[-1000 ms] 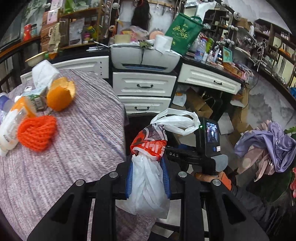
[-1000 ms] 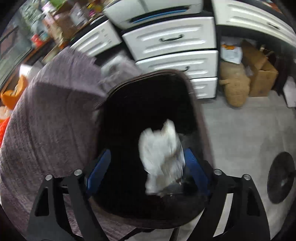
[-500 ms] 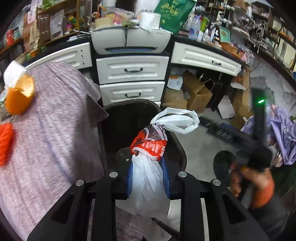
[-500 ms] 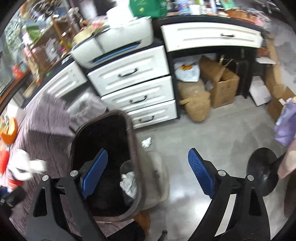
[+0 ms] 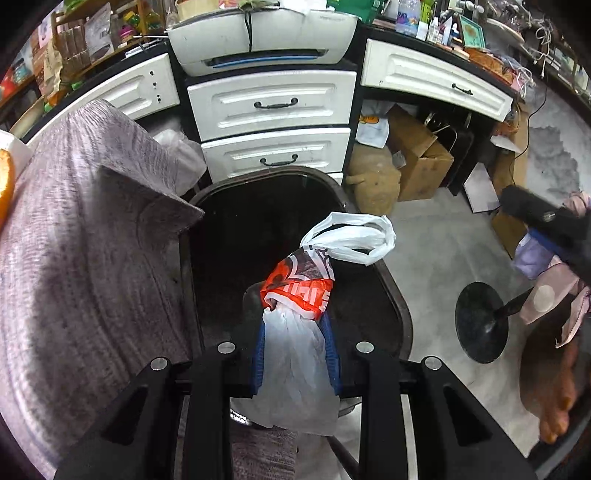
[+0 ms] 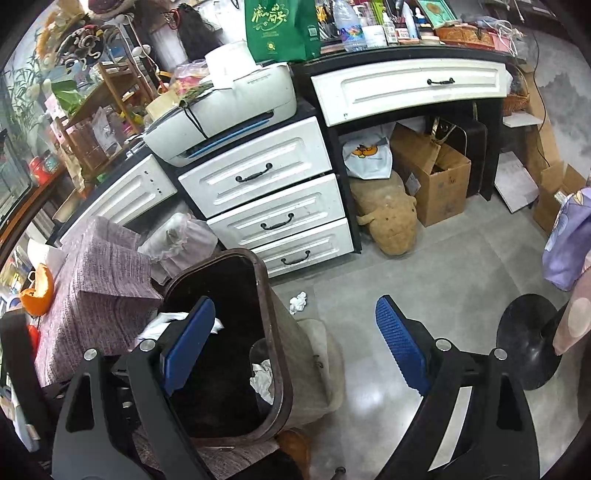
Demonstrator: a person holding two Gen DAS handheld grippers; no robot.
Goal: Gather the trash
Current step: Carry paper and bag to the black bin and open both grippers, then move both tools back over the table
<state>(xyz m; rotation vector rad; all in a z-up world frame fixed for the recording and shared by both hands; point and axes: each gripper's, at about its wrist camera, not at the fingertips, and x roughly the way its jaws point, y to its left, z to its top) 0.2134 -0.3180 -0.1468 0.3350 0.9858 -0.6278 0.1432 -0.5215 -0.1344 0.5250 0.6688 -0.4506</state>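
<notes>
A printer (image 6: 225, 110) sits above white drawers (image 6: 269, 206); cardboard boxes (image 6: 436, 173) (one open) stand under the desk beside a green bag (image 6: 280, 29).

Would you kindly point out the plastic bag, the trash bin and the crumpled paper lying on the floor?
plastic bag (image 5: 295, 354), left wrist view, on its white body between the blue pads.
trash bin (image 6: 282, 369), right wrist view, on its brown rim, right side.
crumpled paper (image 6: 297, 302), right wrist view, on the middle of the white wad.

Bag carried over the bin, crumpled paper let go

The left gripper (image 5: 294, 354) swung its plastic bag (image 5: 299, 332) from beside the table to above the trash bin (image 5: 391, 284); the right gripper (image 6: 295, 343) dropped the crumpled paper (image 6: 263, 378) into the bin and pulled back empty.
</notes>
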